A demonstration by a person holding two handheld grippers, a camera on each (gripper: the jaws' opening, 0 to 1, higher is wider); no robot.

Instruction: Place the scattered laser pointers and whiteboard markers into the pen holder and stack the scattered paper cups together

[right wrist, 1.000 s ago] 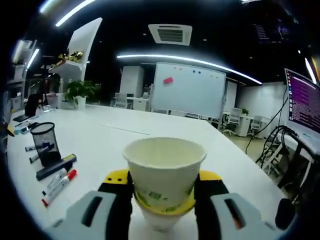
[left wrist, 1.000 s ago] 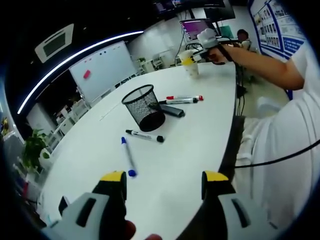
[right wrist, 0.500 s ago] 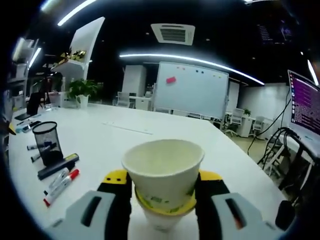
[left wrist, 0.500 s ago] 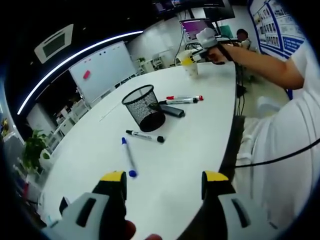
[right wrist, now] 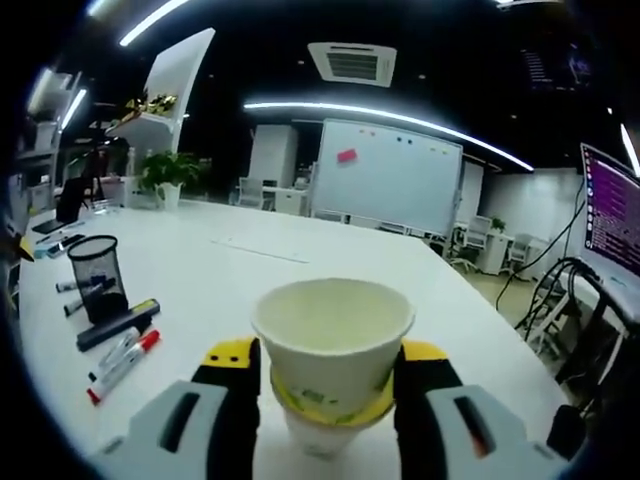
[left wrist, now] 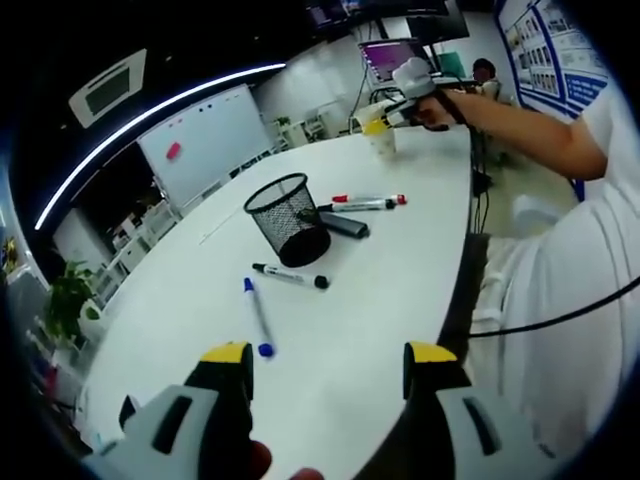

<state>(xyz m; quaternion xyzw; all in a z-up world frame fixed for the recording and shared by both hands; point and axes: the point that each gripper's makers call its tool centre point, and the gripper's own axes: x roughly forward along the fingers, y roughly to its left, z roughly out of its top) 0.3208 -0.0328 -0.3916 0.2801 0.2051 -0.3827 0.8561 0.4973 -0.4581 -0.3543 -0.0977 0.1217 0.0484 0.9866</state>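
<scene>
My right gripper (right wrist: 330, 362) is shut on a white paper cup (right wrist: 332, 335) with a yellow-green band, which seems nested in a second cup below it. In the left gripper view that same gripper (left wrist: 398, 108) and cup (left wrist: 380, 132) sit at the table's far end. My left gripper (left wrist: 330, 355) hangs open over the near table edge, holding nothing. The black mesh pen holder (left wrist: 288, 215) stands mid-table. Around it lie a blue marker (left wrist: 257, 314), a black marker (left wrist: 290, 274), a dark laser pointer (left wrist: 343, 223) and a red and a black marker (left wrist: 365, 200).
The long white table (left wrist: 380, 300) has its edge on the right of the left gripper view. There a person's arm (left wrist: 520, 130) and white clothing border it. From the right gripper, the holder (right wrist: 97, 280), pointer (right wrist: 118, 325) and markers (right wrist: 120, 362) lie to the left. A whiteboard (right wrist: 390, 190) stands behind.
The right gripper view has drifted slightly, with the cup staying between its jaws. The left gripper and the things on the table have not moved.
</scene>
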